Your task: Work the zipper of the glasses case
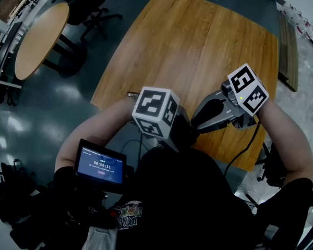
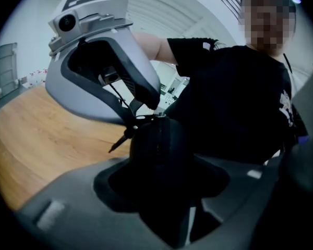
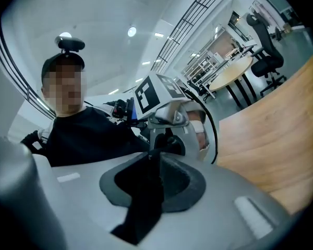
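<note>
A black glasses case [image 2: 156, 145] stands upright between the jaws of my left gripper [image 2: 157, 171], which is shut on its sides. My right gripper [image 2: 143, 113] comes down from the upper left and its fingertips [image 2: 137, 107] meet at the metal zipper slider [image 2: 147, 117] on top of the case. A thin dark pull tab [image 2: 120, 140] hangs free to the left of the slider. In the right gripper view my right gripper [image 3: 152, 160] shows nearly closed, facing the left gripper's marker cube [image 3: 156, 95]. In the head view both grippers, left [image 1: 183, 134] and right [image 1: 194, 126], meet above the table's near edge.
The wooden table [image 1: 198, 46] stretches away beneath the grippers. A round table [image 1: 39, 40] and office chairs [image 1: 91, 4] stand on the dark floor at the left. A small lit screen [image 1: 100, 165] sits at the person's chest, close behind the case.
</note>
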{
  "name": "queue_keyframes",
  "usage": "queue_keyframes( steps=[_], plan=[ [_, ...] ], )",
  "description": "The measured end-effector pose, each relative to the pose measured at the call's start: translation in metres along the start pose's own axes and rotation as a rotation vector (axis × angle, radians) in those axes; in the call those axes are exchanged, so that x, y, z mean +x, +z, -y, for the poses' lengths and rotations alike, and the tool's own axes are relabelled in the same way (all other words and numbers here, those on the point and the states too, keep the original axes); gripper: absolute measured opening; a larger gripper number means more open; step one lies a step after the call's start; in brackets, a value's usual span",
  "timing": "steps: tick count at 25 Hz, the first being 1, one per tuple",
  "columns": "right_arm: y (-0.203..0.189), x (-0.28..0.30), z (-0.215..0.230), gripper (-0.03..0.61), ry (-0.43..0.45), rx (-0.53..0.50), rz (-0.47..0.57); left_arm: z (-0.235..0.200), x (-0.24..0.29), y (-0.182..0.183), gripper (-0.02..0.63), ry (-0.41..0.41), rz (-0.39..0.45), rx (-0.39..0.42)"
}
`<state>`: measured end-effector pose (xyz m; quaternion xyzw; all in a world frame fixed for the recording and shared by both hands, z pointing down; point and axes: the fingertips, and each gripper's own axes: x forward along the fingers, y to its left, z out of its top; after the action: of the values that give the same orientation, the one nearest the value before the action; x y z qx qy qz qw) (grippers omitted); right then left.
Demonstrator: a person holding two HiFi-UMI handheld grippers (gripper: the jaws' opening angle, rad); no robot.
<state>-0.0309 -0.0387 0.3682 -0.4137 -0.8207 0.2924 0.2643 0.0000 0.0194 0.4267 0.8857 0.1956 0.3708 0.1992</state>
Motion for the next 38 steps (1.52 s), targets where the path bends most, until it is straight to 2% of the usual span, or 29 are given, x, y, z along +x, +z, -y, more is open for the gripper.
queue_keyframes(
  steps=[3, 8, 12, 17, 19, 21, 24, 26, 28, 30, 33, 38],
  plan=[
    [0.002, 0.002, -0.002, 0.071, 0.032, 0.017, 0.014, 0.003, 0.001, -0.001, 0.265, -0.005, -0.006, 0.018],
    [-0.008, 0.005, -0.004, 0.061, 0.099, 0.062, -0.023, 0.001, 0.003, -0.012, 0.265, 0.011, -0.076, 0.052],
    [-0.007, 0.006, -0.008, 0.035, 0.128, 0.068, -0.018, -0.002, -0.001, -0.006, 0.265, 0.009, -0.076, 0.050],
    [-0.008, 0.003, -0.005, 0.012, 0.091, 0.018, 0.002, -0.007, 0.001, -0.005, 0.265, 0.002, -0.059, 0.028],
    [-0.007, -0.001, -0.002, 0.011, 0.022, -0.047, 0.009, -0.010, 0.001, -0.004, 0.265, -0.006, -0.015, 0.001],
    [-0.001, -0.008, 0.002, 0.006, -0.087, -0.151, 0.026, -0.014, -0.002, 0.002, 0.265, -0.030, 0.080, -0.044],
    [0.018, -0.019, 0.003, 0.005, -0.308, -0.390, 0.047, -0.014, -0.021, 0.019, 0.264, -0.114, 0.310, -0.122],
    [0.027, -0.024, 0.000, 0.003, -0.466, -0.571, 0.005, -0.012, -0.036, 0.032, 0.262, -0.172, 0.456, -0.152],
    [0.029, -0.030, -0.002, 0.003, -0.619, -0.701, -0.058, -0.010, -0.050, 0.043, 0.263, -0.215, 0.563, -0.170],
    [0.032, -0.036, -0.003, 0.003, -0.742, -0.782, -0.075, -0.010, -0.063, 0.052, 0.264, -0.247, 0.661, -0.184],
    [0.038, -0.045, -0.004, 0.003, -0.879, -0.869, -0.045, -0.016, -0.080, 0.058, 0.263, -0.256, 0.794, -0.195],
    [0.043, -0.060, -0.002, 0.003, -1.053, -0.921, 0.007, -0.033, -0.101, 0.068, 0.264, -0.221, 0.973, -0.199]
  ],
)
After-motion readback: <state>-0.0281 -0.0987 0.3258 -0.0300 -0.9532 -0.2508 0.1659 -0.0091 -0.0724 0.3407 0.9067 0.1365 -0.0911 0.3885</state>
